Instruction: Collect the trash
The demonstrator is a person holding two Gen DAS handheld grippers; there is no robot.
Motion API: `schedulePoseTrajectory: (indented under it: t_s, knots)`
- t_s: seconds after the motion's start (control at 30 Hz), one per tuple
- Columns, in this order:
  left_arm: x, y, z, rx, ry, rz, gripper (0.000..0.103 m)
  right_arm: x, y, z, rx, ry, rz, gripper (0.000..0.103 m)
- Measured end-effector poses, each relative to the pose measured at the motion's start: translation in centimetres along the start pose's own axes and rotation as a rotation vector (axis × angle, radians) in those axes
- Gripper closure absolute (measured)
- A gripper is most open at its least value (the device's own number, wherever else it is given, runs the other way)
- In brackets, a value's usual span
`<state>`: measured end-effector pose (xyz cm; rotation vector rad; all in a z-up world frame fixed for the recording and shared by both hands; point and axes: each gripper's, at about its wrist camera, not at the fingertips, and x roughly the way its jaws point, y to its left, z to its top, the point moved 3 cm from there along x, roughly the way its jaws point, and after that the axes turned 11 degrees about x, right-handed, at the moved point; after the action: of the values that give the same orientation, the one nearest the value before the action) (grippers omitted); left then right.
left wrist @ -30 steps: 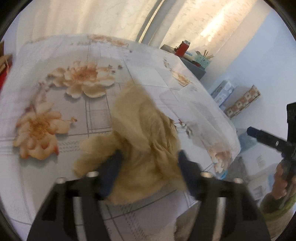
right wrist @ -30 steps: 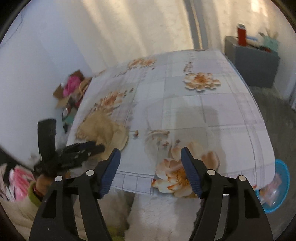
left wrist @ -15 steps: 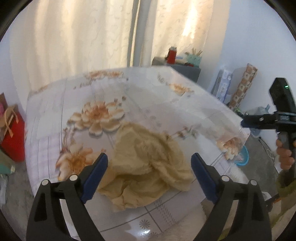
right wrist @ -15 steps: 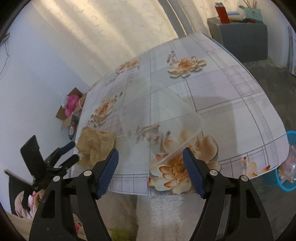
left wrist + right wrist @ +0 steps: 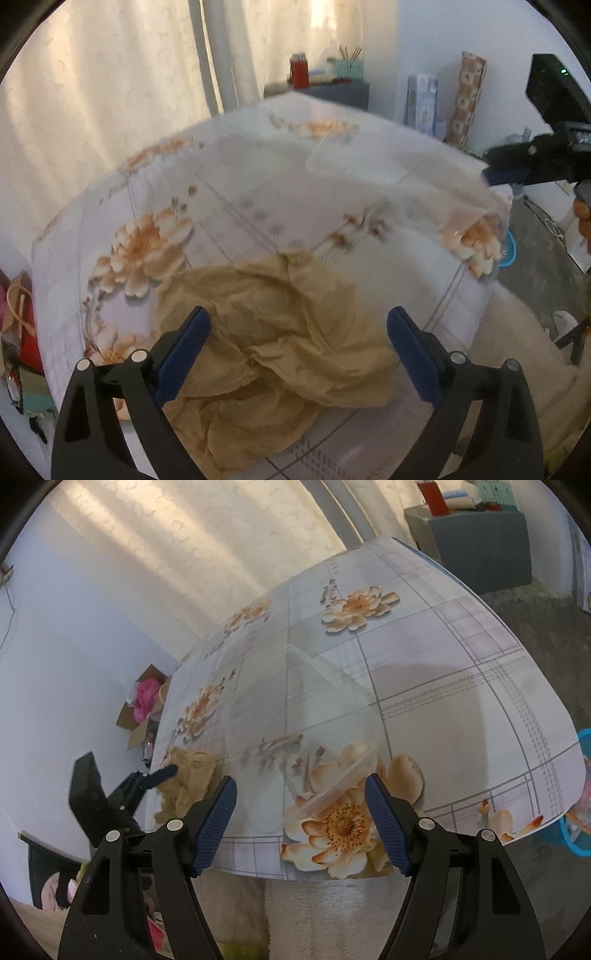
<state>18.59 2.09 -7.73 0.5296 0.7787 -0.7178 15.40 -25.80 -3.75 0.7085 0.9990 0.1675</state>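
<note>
Left gripper (image 5: 297, 347) opening wide over crumpled brown paper (image 5: 273, 332), gripping nothing; right gripper (image 5: 301, 823), empty, half-spread, lines up on clear container (image 5: 299, 738).

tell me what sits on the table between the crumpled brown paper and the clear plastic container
Nothing: in the right wrist view only bare flowered tablecloth separates the crumpled brown paper from the clear plastic container.

Right gripper (image 5: 301, 825) hovers over the near edge of the desk (image 5: 461, 709), fingers (image 5: 218, 823) apart, nothing between them. A clear plastic container (image 5: 306, 731) sits just beyond. Far left, the left gripper (image 5: 147, 779) hangs by the crumpled brown paper (image 5: 188, 775).
</note>
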Motion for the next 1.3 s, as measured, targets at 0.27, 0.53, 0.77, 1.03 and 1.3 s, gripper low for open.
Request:
schedulePoseTrajectory:
  t_s: [0.27,0.53,0.77,1.03,1.3]
  knots:
    - [1.0,1.3,-1.1,-0.094,0.006,-0.031,0.01,-0.7,-0.6,0.4,0.015,-0.024,0.011,0.034]
    - [0.6,1.5,-1.4,-0.12,0.001,-0.037,0.018,-1.1,-1.3,0.6,0.043,-0.039,0.015,0.034]
    - [-0.1,2.3,-1.7,-0.213,-0.042,-0.146,0.013,-0.9,-0.7,0.5,0.032,-0.03,0.015,0.034]
    - [-0.6,4.1,-2.1,-0.379,-0.1,-0.277,0.01,-0.8,-0.1,0.2,0.024,-0.024,0.013,0.034]
    - [-0.7,3.3,-2.0,-0.328,-0.061,-0.173,0.021,-0.7,0.2,0.1,0.023,-0.021,0.01,0.034]
